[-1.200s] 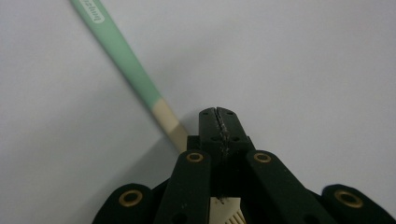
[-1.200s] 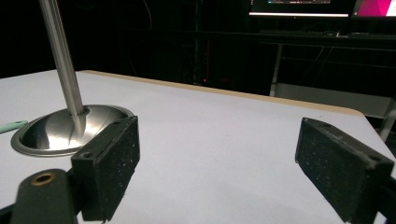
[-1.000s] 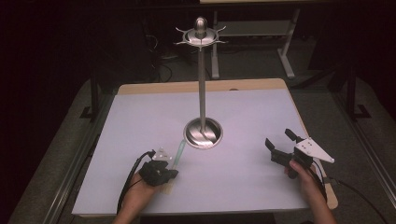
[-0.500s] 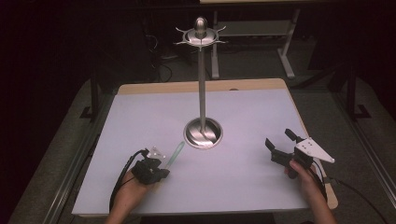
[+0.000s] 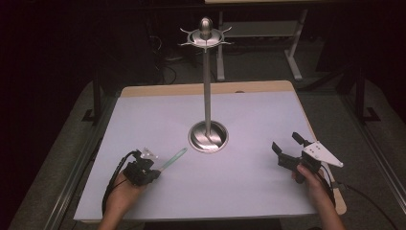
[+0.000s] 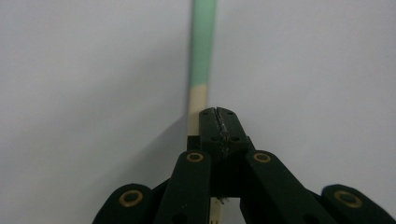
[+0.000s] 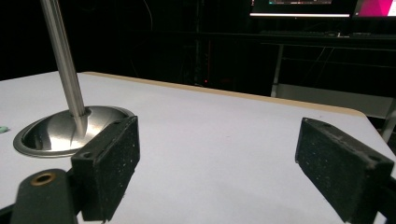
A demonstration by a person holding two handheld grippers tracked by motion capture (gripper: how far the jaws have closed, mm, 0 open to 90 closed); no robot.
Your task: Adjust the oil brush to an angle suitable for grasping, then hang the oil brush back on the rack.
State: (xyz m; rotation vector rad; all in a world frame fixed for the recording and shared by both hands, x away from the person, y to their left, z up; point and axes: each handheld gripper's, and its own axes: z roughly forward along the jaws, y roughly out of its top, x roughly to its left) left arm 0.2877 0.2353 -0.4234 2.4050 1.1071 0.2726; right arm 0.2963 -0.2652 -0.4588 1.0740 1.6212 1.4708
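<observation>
A thin stick (image 5: 173, 158), green at the far end and cream nearer the hand, lies on the white table top (image 5: 249, 115) left of a metal stand. My left gripper (image 5: 151, 166) sits at the stick's near end with its jaws shut. In the left gripper view the stick (image 6: 204, 42) runs out from beneath the shut left gripper (image 6: 218, 112); I cannot tell whether it is pinched. My right gripper (image 5: 286, 142) hovers open at the front right, and its own view shows the right gripper (image 7: 217, 154) with nothing between the pads.
The stand has a round shiny base (image 5: 208, 136) at the table's middle, a tall pole (image 5: 207, 81) and a hooked crown (image 5: 206, 36). In the right gripper view its base (image 7: 60, 128) lies ahead to the left. The table's wooden edge (image 5: 201, 89) runs along the back.
My left hand and gripper have drawn back to the left along the stick, so more of the stick shows. The stick's far tip and the right gripper have stayed put.
</observation>
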